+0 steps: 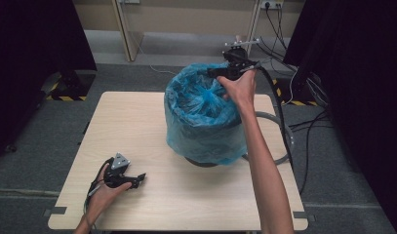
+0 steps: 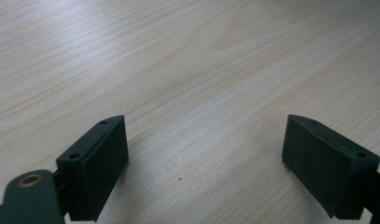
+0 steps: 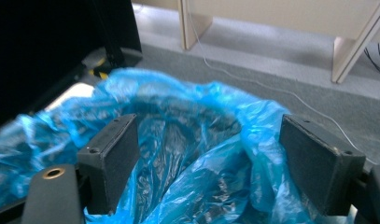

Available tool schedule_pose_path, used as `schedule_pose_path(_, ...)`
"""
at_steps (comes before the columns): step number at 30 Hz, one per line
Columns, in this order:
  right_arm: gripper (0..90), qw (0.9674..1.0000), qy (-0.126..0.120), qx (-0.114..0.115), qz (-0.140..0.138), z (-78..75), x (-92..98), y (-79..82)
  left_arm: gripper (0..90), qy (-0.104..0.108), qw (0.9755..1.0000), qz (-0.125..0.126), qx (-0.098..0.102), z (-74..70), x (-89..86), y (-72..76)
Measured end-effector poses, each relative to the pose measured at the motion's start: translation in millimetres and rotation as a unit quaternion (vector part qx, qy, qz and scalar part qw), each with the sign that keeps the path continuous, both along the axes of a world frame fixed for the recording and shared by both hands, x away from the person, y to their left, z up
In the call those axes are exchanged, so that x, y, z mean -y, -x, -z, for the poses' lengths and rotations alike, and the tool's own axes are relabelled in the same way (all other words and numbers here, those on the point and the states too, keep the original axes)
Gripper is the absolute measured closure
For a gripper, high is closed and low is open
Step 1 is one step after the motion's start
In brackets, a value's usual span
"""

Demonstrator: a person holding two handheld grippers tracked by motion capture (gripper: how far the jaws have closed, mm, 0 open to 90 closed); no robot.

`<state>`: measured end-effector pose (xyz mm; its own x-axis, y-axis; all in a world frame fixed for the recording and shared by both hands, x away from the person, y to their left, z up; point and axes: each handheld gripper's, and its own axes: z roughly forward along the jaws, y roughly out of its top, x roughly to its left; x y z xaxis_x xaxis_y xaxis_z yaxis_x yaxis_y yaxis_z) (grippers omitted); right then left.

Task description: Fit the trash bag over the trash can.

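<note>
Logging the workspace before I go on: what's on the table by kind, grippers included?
Bins: 1
Blue bin bags: 1
Grippers: 2, left gripper resting on the table, right gripper over the bag's rim, both with jaws open
Total: 4

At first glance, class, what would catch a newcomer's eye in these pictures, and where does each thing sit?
The blue plastic bag stands out first, draped over a round bin in the middle of the wooden table, its film crumpled down inside. At the bin's far rim a hand holds the right gripper, jaws open at the bag's edge. Near the table's front left corner, the left gripper rests open on bare wood.
</note>
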<state>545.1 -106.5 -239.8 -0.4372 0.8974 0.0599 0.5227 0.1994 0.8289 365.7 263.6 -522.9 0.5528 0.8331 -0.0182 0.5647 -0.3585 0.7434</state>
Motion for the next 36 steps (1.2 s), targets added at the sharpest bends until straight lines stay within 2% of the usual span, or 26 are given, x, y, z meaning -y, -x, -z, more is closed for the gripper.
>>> schedule_pose_path(6, 21.9, 0.9993, 0.027, -0.023, -0.009, 17.0, -13.3, -6.2, 13.7, 0.000, 1.0000, 0.000, 0.000, 0.0, 0.0, -0.1)
schedule_pose_path(10, 21.8, 0.9972, 0.061, -0.039, -0.017, 28.0, -20.1, -9.5, 13.7, 0.000, 1.0000, 0.000, 0.000, 0.0, -0.1, -0.1)
schedule_pose_path(13, 21.5, 0.9958, 0.071, -0.052, -0.024, 36.0, -24.5, -11.0, 13.7, 0.000, 1.0000, 0.000, 0.000, 0.0, 0.0, 0.0)
schedule_pose_path(20, 20.9, 0.9893, 0.102, -0.100, -0.026, 57.3, -25.2, -18.4, 13.7, 0.000, 1.0000, 0.000, 0.000, 0.0, -0.1, -0.1)
schedule_pose_path(23, 21.2, 0.9859, 0.109, -0.124, -0.027, 63.4, -24.4, -20.2, 13.7, 0.000, 1.0000, 0.000, 0.000, 0.0, 0.0, 0.0)
schedule_pose_path(24, 21.5, 0.9857, 0.110, -0.125, -0.027, 63.4, -24.5, -20.0, 13.7, 0.000, 1.0000, 0.000, 0.000, 0.0, -0.1, -0.1)
schedule_pose_path(27, 21.9, 0.9890, 0.090, -0.114, -0.031, 58.7, -23.8, -17.5, 13.7, 0.000, 1.0000, 0.000, 0.000, 0.0, 0.0, 0.0)
schedule_pose_path(31, 22.1, 0.9947, 0.054, -0.076, -0.043, 43.1, -22.3, -8.1, 13.7, 0.000, 1.0000, 0.000, 0.000, 0.0, 0.0, 0.0)
schedule_pose_path(36, 21.7, 0.9977, 0.007, -0.032, -0.059, 20.1, -24.9, 4.3, 13.7, 0.000, 1.0000, 0.000, 0.000, 0.0, 0.0, -0.1)
